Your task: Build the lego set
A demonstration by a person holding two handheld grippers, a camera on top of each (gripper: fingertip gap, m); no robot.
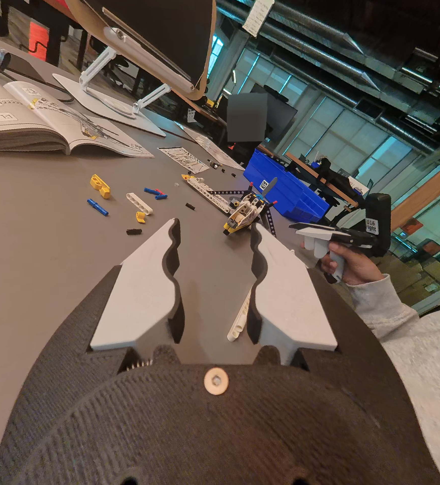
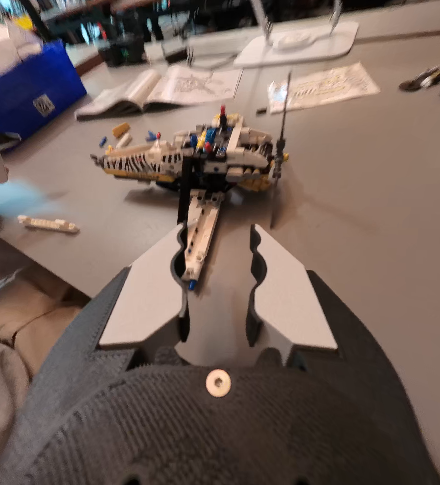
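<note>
The partly built lego model [image 2: 208, 157], white with zebra stripes, yellow underside and black rotor blades, stands on the grey table [image 2: 344, 196]; it also shows in the left wrist view [image 1: 245, 212]. A white boom [image 2: 200, 241] reaches from it in between the open fingers of my right gripper [image 2: 217, 228], close to the left finger. My left gripper [image 1: 215, 228] is open and empty above the table, with a white beam [image 1: 239, 317] lying on the table beside its right finger. The right gripper [image 1: 300, 228], held in a hand, shows to the right.
Loose pieces lie ahead of the left gripper: yellow parts [image 1: 99, 185], a blue pin [image 1: 97, 206], a white beam [image 1: 139, 203], a black pin [image 1: 134, 231]. An open manual [image 1: 43, 123], a sticker sheet [image 2: 326, 86], a monitor stand [image 1: 108, 105] and a blue bin [image 1: 284, 189] surround them.
</note>
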